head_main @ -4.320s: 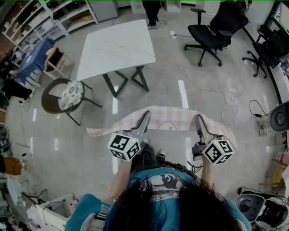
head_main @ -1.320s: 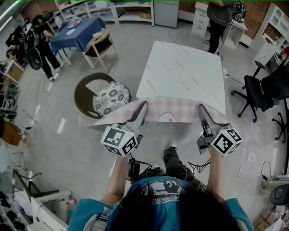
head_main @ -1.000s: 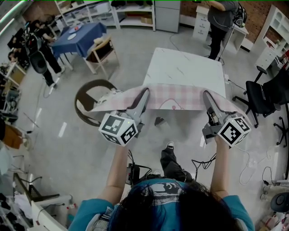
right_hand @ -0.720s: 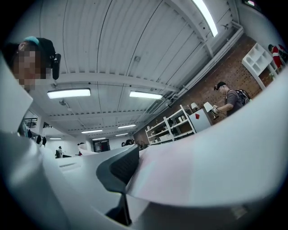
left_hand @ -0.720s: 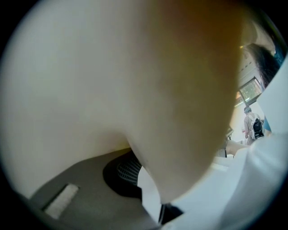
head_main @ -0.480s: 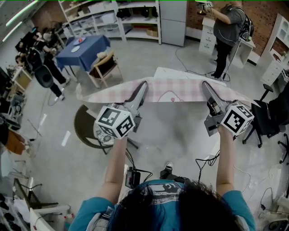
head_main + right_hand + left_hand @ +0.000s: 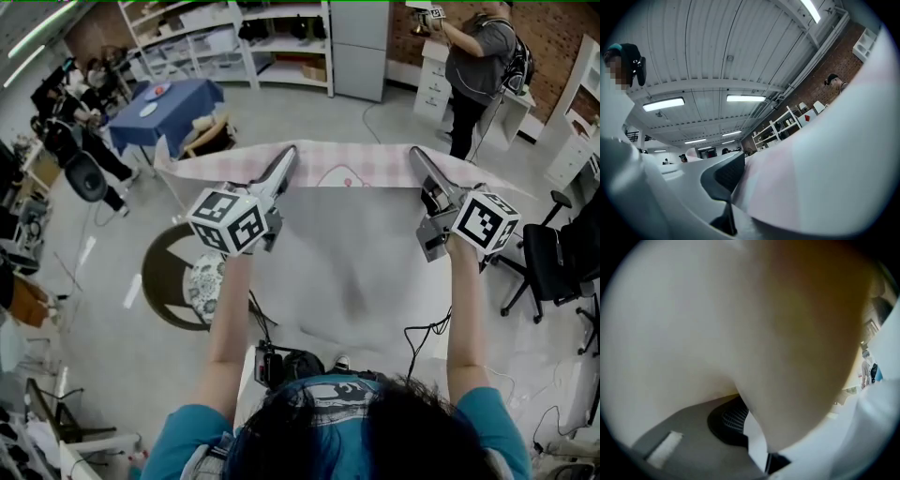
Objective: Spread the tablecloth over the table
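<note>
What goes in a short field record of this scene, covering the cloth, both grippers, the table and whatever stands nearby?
tablecloth: pink checked, stretched in the air by one edge, the rest billowing below towards the person
left gripper: shut on the tablecloth's edge
right gripper: shut on the same edge, well apart from the left one
table: not clearly visible, as the cloth covers that area
chair: round, with a patterned cushion, on the floor at the left
bystander: standing at the upper right, facing away
</note>
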Available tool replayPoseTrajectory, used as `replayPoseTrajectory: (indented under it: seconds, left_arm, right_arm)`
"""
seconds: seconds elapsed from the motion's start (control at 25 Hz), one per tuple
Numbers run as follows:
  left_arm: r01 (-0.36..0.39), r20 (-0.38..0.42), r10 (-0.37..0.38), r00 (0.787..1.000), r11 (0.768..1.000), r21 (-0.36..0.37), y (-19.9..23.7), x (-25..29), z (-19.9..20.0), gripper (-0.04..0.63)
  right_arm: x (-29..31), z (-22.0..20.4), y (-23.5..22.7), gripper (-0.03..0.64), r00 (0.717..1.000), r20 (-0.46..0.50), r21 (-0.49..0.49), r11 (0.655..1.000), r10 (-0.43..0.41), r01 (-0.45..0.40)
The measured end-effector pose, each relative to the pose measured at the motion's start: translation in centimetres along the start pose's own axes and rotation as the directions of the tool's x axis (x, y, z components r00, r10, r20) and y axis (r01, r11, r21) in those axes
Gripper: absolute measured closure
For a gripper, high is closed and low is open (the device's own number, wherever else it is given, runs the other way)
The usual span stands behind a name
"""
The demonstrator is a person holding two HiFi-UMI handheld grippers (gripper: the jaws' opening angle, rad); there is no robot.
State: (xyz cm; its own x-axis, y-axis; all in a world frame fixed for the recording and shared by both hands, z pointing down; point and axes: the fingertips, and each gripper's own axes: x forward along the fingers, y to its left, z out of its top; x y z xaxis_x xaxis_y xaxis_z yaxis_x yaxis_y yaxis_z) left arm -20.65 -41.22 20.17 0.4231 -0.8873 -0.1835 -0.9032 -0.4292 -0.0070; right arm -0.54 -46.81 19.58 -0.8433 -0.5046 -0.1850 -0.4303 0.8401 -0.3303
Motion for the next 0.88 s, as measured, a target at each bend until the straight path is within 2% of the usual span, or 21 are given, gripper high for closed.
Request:
replayPoseTrajectory:
  seconds: [0.16,0.28,0.44,0.52,0.6,0.76,0.88]
  left_arm:
    - [0.021,-0.012,-0.021,1.0,1.0,0.002,2.4,4.1,1.1,0.523]
    - [0.042,0.0,-0.042,0.999,0.999,0.015,4.3,6.5,2.0,0.523]
    - [0.086,0.067,-0.087,0.994,0.996,0.013,7.2,10.1,4.1,0.523]
    - [0.116,0.114,-0.114,0.987,0.993,-0.011,8.5,12.1,5.1,0.526]
    - [0.136,0.156,-0.133,0.979,0.991,-0.006,9.6,14.3,6.2,0.526]
    - [0.173,0.227,-0.176,0.958,0.984,0.033,9.8,18.2,7.7,0.528]
    - [0.221,0.277,-0.217,0.936,0.975,0.018,9.2,19.9,7.4,0.526]
  right_arm:
    - [2.8,2.0,-2.5,0.543,1.0,0.008,0.024,1.0,-0.003,0.003]
    - [4.8,3.6,-3.8,0.543,0.999,0.032,-0.003,1.0,-0.01,0.01]
    - [8.0,6.6,-5.2,0.543,0.997,0.076,-0.067,0.998,-0.008,0.013]
    - [9.6,8.2,-6.2,0.543,0.996,0.093,-0.107,0.994,-0.012,0.021]
    - [11.0,10.1,-7.4,0.543,0.994,0.109,-0.157,0.987,-0.022,0.039]
    - [11.8,14.2,-9.1,0.545,0.984,0.173,-0.325,0.94,-0.049,0.104]
    - [10.9,15.2,-9.8,0.543,0.98,0.191,-0.424,0.895,-0.058,0.136]
